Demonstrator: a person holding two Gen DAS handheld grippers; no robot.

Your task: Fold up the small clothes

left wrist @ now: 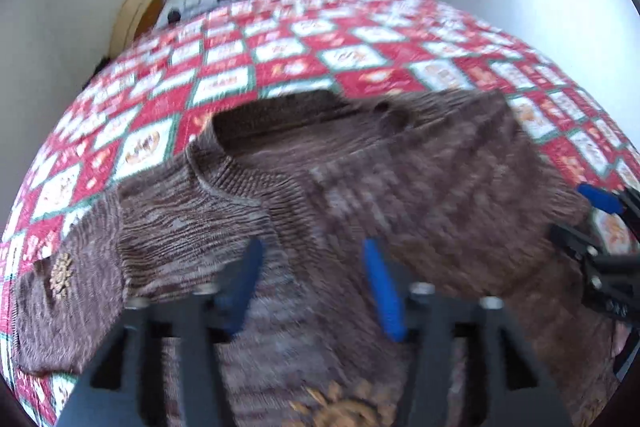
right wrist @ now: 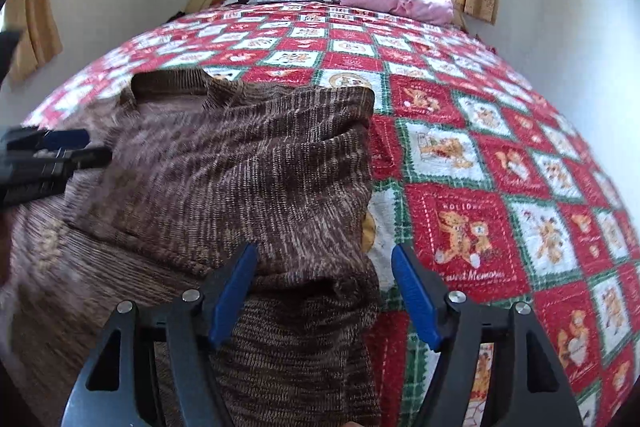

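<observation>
Brown knit sweater (right wrist: 224, 163) spread on red checked bedspread (right wrist: 500, 155), right gripper (right wrist: 324, 259) jaws wide apart over folded sleeve edge, left gripper (left wrist: 312, 259) also spread wide above sweater body, neither gripping fabric.

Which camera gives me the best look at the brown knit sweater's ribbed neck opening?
The left wrist view: the brown knit sweater's ribbed neck opening lies near the centre, its curved rim visible though blurred. The right wrist view shows only its far edge at upper left, mostly covered by folded-over fabric.
</observation>
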